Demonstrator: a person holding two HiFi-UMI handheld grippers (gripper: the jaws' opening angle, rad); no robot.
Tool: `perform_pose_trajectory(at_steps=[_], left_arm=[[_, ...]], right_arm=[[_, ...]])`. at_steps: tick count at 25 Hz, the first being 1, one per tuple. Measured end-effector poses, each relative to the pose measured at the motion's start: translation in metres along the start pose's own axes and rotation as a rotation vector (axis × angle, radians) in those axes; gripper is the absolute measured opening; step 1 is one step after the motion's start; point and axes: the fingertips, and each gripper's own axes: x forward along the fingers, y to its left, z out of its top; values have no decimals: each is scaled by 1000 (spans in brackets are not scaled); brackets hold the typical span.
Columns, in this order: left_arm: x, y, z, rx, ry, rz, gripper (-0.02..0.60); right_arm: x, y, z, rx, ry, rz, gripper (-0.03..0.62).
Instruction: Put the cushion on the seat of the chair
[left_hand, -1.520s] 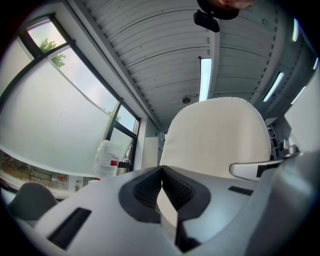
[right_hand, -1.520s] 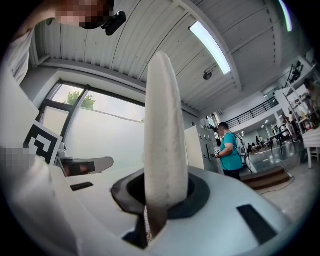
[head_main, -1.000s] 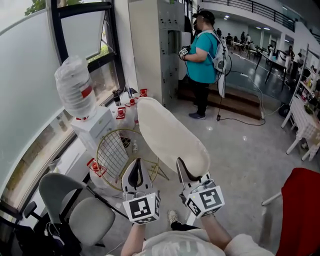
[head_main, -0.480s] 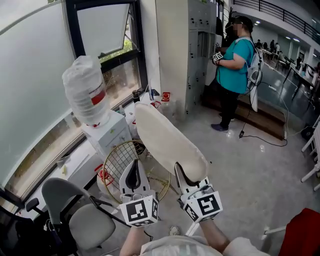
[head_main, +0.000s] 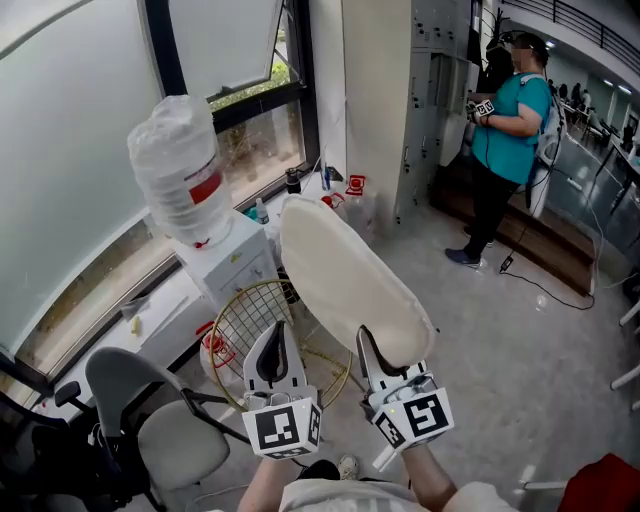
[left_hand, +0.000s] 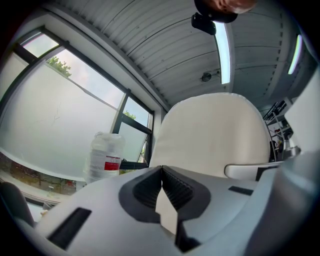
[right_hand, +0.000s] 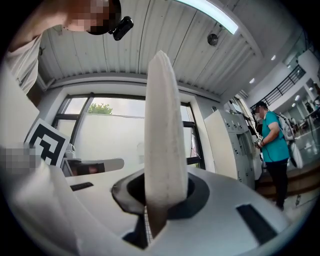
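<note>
A cream oval cushion (head_main: 350, 280) is held up edge-on in the air, and my right gripper (head_main: 377, 352) is shut on its near edge. In the right gripper view the cushion (right_hand: 162, 130) rises straight up from between the jaws. My left gripper (head_main: 274, 345) hangs just left of it, shut with nothing between its pads; its own view shows the cushion's broad face (left_hand: 215, 135) beyond the jaws. A gold wire chair (head_main: 245, 315) stands on the floor below and behind the cushion, partly hidden by it.
A white water dispenser (head_main: 225, 260) with a big bottle (head_main: 180, 175) stands by the window, left of the wire chair. A grey office chair (head_main: 150, 420) is at lower left. A person in a teal shirt (head_main: 510, 120) stands near lockers at the back right.
The view has drawn nearer to the window and the dispenser. The cushion stays gripped in the right gripper, and both grippers keep their places in the view.
</note>
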Motion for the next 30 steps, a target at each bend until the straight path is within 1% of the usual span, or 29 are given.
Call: perform_pose_trajectory(at_steps=[5,11,19,25,30], left_arm=[[2,11,5,13,-9,11,14],[6,36,11,22,-24,30,14],[18,72,14,25,-35,51,14],[30,79,13,27,-40,47,14],[37,85,8,31,-27,49,14]], right_arm=[[12,7,-5,30,-2,13,51],[30,21,-7,64,2,28,51],[59,31,-18,66,4,30,51],[76,34,-14,74,-7,37,51],[86,31,-20,79,1,32,51]])
